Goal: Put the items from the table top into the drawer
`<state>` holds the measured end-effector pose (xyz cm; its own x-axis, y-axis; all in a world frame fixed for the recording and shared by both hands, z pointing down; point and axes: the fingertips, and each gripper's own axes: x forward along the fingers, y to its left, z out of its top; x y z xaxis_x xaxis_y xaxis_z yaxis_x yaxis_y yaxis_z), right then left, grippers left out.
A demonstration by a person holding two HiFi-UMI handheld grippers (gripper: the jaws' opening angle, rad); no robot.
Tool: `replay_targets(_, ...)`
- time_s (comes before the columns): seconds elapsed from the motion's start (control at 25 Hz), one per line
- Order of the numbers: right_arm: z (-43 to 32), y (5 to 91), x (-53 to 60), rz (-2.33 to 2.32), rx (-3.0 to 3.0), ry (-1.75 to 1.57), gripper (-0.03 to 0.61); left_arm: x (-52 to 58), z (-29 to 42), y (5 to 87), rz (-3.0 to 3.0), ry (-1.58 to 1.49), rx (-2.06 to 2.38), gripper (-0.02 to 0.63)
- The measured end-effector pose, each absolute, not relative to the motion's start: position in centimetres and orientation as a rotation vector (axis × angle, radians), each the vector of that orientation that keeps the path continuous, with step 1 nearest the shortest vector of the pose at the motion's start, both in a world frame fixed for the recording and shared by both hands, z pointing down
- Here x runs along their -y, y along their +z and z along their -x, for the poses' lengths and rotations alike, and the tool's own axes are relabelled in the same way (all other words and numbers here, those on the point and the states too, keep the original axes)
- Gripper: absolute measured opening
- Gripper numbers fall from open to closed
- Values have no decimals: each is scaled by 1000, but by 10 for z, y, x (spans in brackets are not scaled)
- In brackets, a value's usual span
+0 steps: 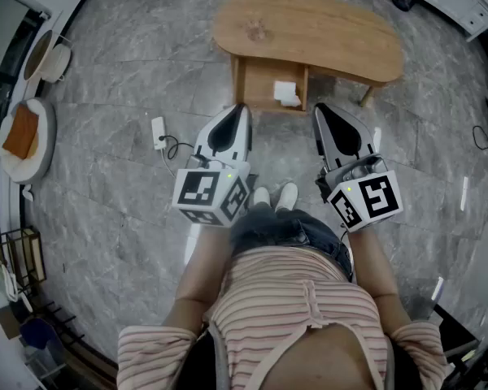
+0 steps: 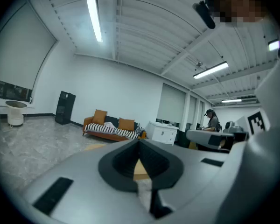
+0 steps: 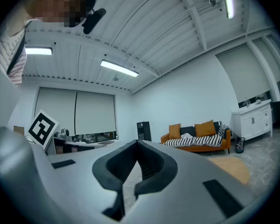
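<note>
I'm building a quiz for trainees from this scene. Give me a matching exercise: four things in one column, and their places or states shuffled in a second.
Things:
1. white item
2. power strip
3. orange cushion
4. left claw

Places or states:
A. on the floor, left of the table
B. shut, with nothing in it
C. in the open drawer
D. on a round white seat at the head view's left edge

Pairs: 1-C, 2-A, 3-D, 4-B
</note>
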<state>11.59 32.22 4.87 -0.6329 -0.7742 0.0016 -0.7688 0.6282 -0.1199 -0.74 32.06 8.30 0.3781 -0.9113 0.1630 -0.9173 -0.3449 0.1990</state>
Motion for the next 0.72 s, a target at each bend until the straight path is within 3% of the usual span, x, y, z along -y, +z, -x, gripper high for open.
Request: replay_targets(0.72,-157,55,-302,1224,-2782,-239,8,-291,-16,86,-2356,61,1693,14)
